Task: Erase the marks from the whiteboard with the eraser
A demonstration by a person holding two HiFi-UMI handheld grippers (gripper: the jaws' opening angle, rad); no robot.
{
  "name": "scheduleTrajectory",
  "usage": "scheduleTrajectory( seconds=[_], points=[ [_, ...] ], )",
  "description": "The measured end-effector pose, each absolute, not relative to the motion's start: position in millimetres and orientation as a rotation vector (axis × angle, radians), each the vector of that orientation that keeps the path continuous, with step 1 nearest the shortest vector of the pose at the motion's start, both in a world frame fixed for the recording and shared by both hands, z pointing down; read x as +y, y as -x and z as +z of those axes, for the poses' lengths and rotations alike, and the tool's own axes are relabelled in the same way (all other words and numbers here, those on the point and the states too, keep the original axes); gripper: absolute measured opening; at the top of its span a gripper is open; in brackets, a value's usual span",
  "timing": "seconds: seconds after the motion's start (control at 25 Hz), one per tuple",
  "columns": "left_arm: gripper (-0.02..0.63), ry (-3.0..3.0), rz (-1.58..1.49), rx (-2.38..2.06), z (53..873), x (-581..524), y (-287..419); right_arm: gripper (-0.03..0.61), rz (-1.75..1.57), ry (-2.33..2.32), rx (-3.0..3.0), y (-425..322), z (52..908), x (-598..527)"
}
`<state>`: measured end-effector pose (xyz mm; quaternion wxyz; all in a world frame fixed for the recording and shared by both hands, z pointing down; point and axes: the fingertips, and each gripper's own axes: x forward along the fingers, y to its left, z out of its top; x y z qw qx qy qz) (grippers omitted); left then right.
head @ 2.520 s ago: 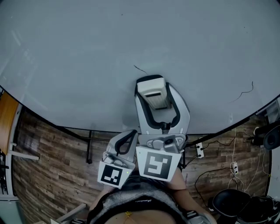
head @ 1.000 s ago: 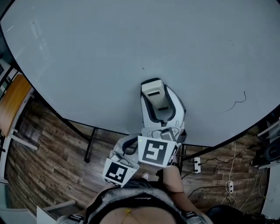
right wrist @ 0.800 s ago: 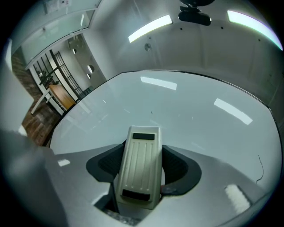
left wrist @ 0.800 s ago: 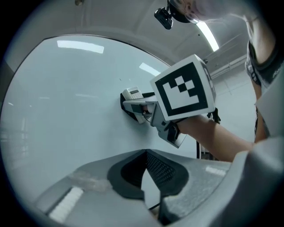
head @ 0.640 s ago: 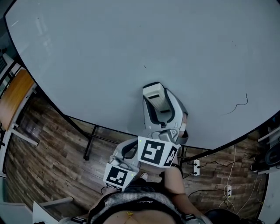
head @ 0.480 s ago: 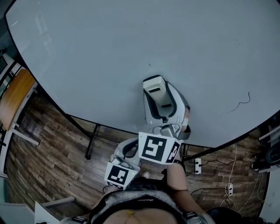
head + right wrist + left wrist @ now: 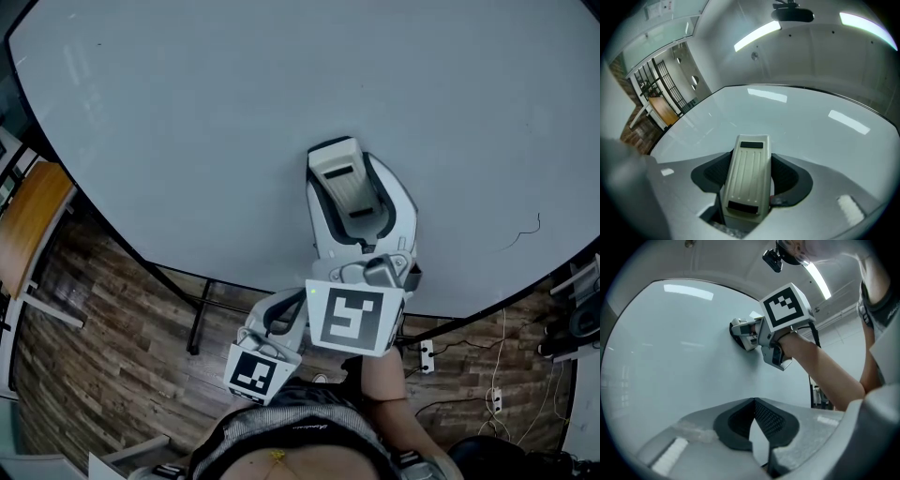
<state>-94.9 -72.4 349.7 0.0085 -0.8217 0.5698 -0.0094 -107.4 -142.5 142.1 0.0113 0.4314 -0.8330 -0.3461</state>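
Whiteboard [image 7: 187,122] meets eraser [image 7: 747,176] clamped in right gripper [image 7: 345,187].

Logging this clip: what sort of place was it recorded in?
Probably an office or lab room, indoors. A large whiteboard stands over wood-plank flooring, a power strip with trailing cables lies on the floor at the right, and strip lights run along the ceiling.

Right gripper [image 7: 339,171] outstretched; left gripper [image 7: 283,306] low, jaws together.
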Motion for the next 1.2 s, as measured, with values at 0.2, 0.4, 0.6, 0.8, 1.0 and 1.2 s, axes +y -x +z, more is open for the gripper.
scheduleTrajectory(
  seconds=[0.2, 0.4, 0.6, 0.8, 1.0, 1.2],
  points=[
    [0.003, 2.589, -0.045, 1.775, 353.3, -72.6, 109.4, 0.272, -1.051, -1.361, -2.680, 114.5, 120.2, -137.4],
    [0.003, 2.608, -0.110, 1.724, 362.9, -77.7, 106.0, 0.270, -0.983, -1.374, -2.720, 106.8, 133.3, -140.7],
    [0.003, 2.658, -0.110, 1.724, 367.6, -76.3, 94.4, 0.270, -0.957, -1.406, -2.635, 98.1, 164.5, -145.5],
    [0.003, 2.660, -0.130, 1.728, 372.5, -73.3, 89.6, 0.270, -0.997, -1.426, -2.556, 92.7, 190.6, -148.9],
    [0.003, 2.581, -0.200, 1.700, 377.1, -63.5, 96.1, 0.271, -1.019, -1.431, -2.522, 91.4, 219.2, -148.5],
    [0.003, 2.581, -0.173, 1.785, 384.9, -48.8, 105.8, 0.272, -1.025, -1.461, -2.474, 89.5, 253.1, -148.2]
  ],
)
